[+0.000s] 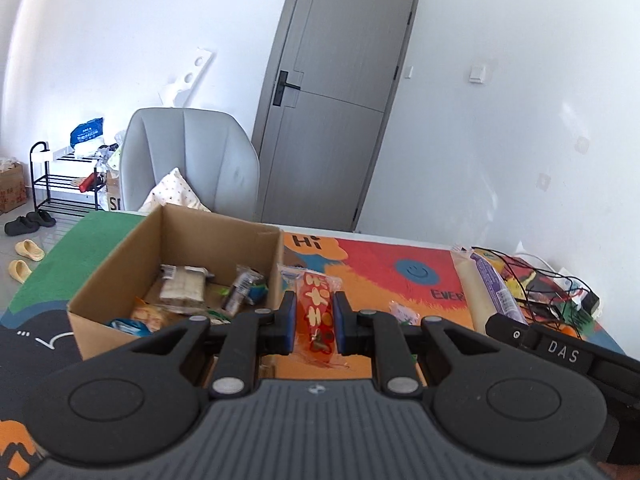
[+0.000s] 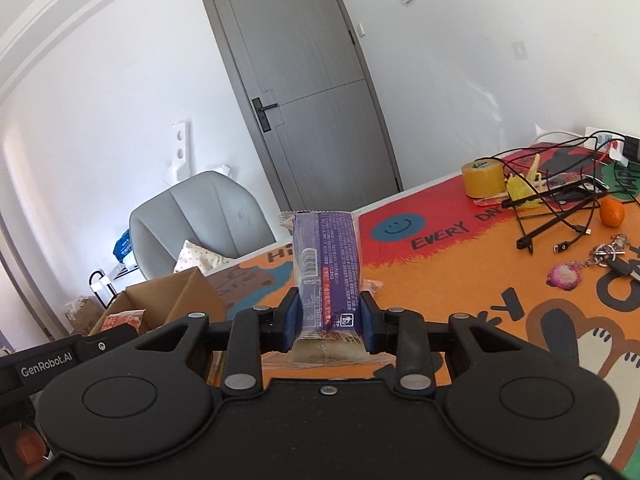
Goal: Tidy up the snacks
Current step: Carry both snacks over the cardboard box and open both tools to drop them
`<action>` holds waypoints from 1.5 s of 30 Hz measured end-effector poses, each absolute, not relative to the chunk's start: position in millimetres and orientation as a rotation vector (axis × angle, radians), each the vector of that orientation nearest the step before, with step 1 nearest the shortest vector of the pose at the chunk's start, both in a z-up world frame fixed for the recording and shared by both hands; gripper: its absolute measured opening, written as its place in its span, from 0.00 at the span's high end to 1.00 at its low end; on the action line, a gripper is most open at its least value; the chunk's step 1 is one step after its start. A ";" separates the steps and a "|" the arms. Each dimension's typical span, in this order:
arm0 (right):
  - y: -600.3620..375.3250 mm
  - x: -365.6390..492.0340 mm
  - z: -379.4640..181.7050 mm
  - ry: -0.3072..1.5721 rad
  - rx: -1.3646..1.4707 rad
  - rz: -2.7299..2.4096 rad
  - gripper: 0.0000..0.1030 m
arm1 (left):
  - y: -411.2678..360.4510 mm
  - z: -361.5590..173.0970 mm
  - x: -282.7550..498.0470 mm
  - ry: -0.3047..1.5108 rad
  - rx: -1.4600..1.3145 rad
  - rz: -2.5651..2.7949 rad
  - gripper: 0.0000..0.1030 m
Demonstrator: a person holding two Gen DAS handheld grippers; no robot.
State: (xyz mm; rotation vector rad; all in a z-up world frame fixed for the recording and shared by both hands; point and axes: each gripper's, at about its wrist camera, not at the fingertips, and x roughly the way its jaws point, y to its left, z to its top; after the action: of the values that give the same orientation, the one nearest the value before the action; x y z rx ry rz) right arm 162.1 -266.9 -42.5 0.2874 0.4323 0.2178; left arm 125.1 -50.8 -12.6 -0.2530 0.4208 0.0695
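Note:
My left gripper [image 1: 315, 322] is shut on a red-orange snack packet [image 1: 316, 312] and holds it above the mat, just right of an open cardboard box [image 1: 256, 240] that holds several wrapped snacks [image 1: 182, 286]. My right gripper [image 2: 329, 318] is shut on a purple-wrapped snack pack [image 2: 326, 268], held upright above the orange mat. The same purple pack [image 1: 494, 292] shows in the left wrist view at the right. The box [image 2: 176, 300] shows at the left in the right wrist view, with the red packet [image 2: 122, 322] next to it.
A colourful mat [image 2: 500, 280] covers the table. At its far right lie a yellow tape roll [image 2: 482, 178], tangled black cables [image 2: 560, 200], an orange [image 2: 612, 212] and keys [image 2: 608, 254]. A small wrapped snack [image 1: 404, 312] lies on the mat. A grey chair [image 1: 188, 156] stands behind the table.

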 end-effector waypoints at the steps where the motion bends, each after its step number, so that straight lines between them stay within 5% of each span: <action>1: -264.4 161.2 -41.1 0.430 0.284 0.222 0.70 | -48.4 -11.5 124.3 0.418 -0.256 0.073 0.83; 45: -159.1 202.0 -36.8 0.465 0.234 0.414 0.70 | 50.1 -29.2 168.0 0.478 -0.381 0.237 0.79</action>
State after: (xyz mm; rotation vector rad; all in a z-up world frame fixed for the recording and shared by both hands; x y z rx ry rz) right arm 202.0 -159.1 -36.8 0.2342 0.4653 0.4135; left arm 168.0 50.1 -29.2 -0.3810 0.4779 0.2371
